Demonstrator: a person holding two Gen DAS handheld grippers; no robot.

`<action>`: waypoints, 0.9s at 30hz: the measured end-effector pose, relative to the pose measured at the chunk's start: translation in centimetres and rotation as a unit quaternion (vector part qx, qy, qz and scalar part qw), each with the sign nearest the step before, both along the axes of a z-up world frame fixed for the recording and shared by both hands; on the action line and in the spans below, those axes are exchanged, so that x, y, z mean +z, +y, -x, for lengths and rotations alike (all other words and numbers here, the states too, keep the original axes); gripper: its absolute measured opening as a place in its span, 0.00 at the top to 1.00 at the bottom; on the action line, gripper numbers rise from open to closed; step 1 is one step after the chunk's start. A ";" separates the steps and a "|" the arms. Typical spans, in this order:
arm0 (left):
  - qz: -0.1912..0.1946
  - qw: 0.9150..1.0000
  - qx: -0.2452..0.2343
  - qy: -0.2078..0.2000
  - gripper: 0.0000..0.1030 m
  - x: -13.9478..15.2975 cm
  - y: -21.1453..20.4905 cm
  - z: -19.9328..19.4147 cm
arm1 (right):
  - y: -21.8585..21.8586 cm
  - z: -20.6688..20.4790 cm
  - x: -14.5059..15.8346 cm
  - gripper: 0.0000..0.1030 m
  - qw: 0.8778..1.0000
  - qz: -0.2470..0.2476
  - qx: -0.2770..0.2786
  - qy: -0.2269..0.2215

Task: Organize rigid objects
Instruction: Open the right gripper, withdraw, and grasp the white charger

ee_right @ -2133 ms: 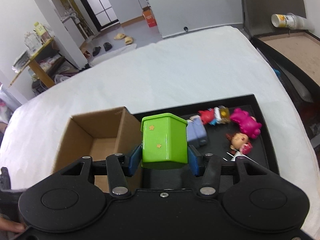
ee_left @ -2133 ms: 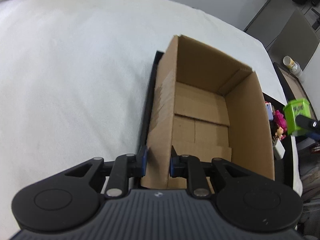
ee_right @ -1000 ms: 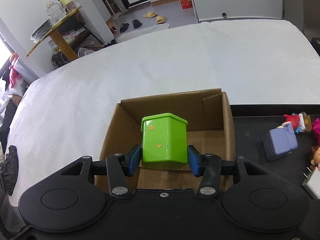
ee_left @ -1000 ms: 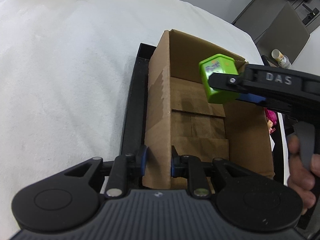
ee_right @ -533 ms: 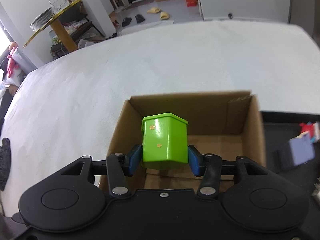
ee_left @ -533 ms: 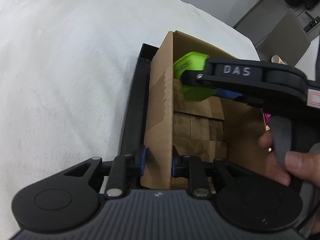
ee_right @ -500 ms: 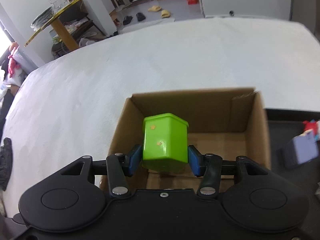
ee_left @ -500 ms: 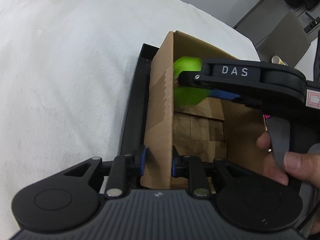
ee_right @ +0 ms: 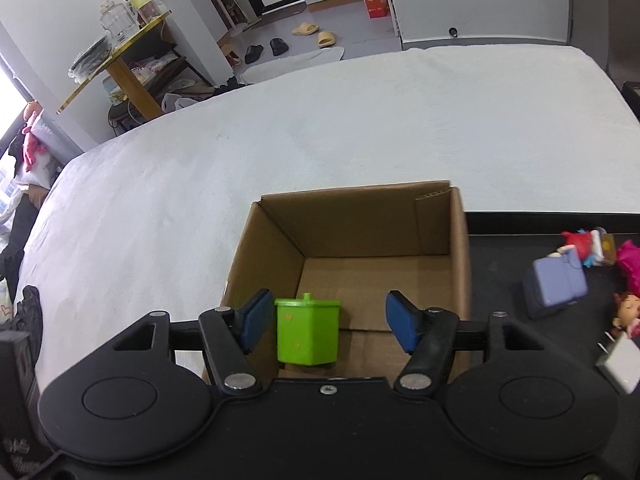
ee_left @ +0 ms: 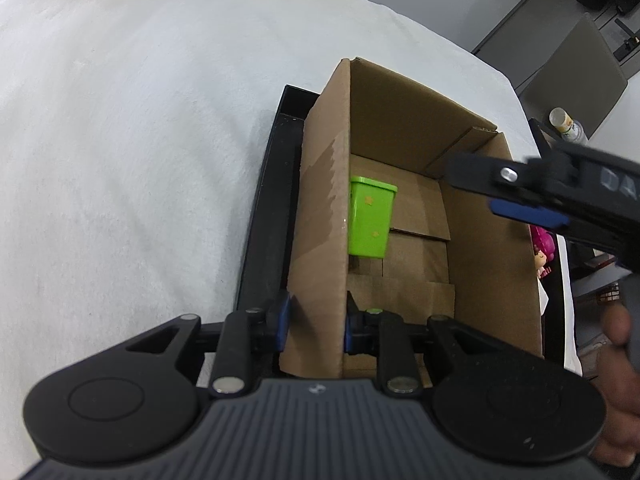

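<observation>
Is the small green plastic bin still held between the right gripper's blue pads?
No, the green bin stands on the cardboard box floor, with the right gripper open.

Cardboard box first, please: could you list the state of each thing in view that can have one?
Cardboard box: open-topped, standing on the black tray, one wall clamped by the left claw.
Green container: upright inside the box, released, beside the clamped wall.
Right claw: open, above the box, touching nothing.
Toy figures: lying loose on the tray, outside the box.
</observation>
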State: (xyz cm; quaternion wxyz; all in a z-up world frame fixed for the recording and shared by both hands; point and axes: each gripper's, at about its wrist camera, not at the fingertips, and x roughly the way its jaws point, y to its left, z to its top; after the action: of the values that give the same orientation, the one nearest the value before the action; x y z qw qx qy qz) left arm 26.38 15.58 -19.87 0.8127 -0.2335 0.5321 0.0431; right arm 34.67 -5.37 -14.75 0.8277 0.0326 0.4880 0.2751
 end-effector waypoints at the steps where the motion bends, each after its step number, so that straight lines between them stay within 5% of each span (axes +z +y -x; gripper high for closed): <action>1: 0.000 1.000 0.002 0.002 0.78 0.0 0.0 -0.1 | -0.1 0.1 0.1 0.38 1.000 0.002 0.000 -0.001; 16: 0.003 1.000 0.025 0.011 0.78 -0.6 0.2 -0.6 | -4.5 0.9 2.4 0.27 1.000 0.016 -0.024 -0.010; 27: -0.013 0.999 0.046 0.019 0.78 -0.1 1.2 -0.3 | -10.0 0.5 1.2 0.27 0.997 0.039 -0.061 -0.012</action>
State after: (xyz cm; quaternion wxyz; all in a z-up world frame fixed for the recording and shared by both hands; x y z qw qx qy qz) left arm 26.63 16.76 -19.93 0.8022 -0.2467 0.5358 0.0921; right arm 34.21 -15.38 -13.50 0.8496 0.0270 0.4850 0.2054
